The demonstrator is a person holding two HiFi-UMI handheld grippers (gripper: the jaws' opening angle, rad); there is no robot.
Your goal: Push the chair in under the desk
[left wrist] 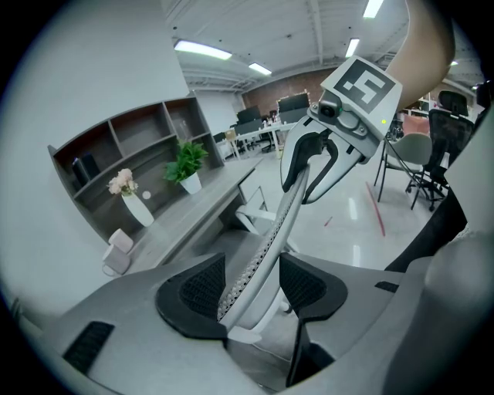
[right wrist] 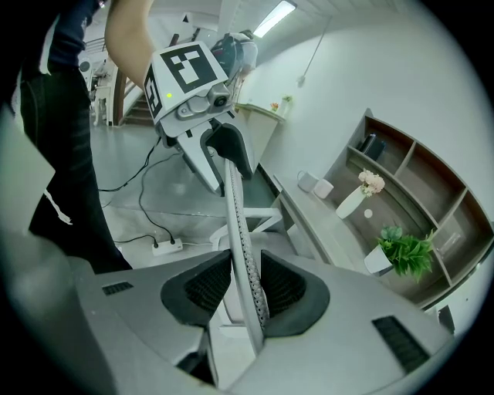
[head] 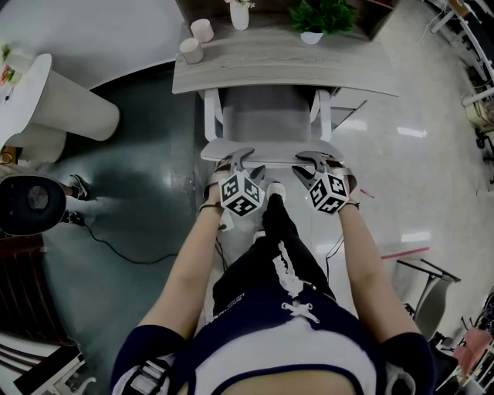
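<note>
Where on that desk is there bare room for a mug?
Bare: the desk's front strip by the chair, and its right end past the potted plant. Crowded: the back-left, with two cups and a vase.

One chair (head: 266, 116), one desk (head: 309, 65), two cups (head: 202, 29) (head: 191, 50), one vase (head: 240, 14), one plant (head: 323, 14)

Dim overall, ceiling strip lights (left wrist: 202, 50), floor glare (head: 411, 132), fisheye edges.

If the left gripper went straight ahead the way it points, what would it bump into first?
The chair backrest: the left gripper is shut on its top edge. Going on would likely shove it toward the desk.
</note>
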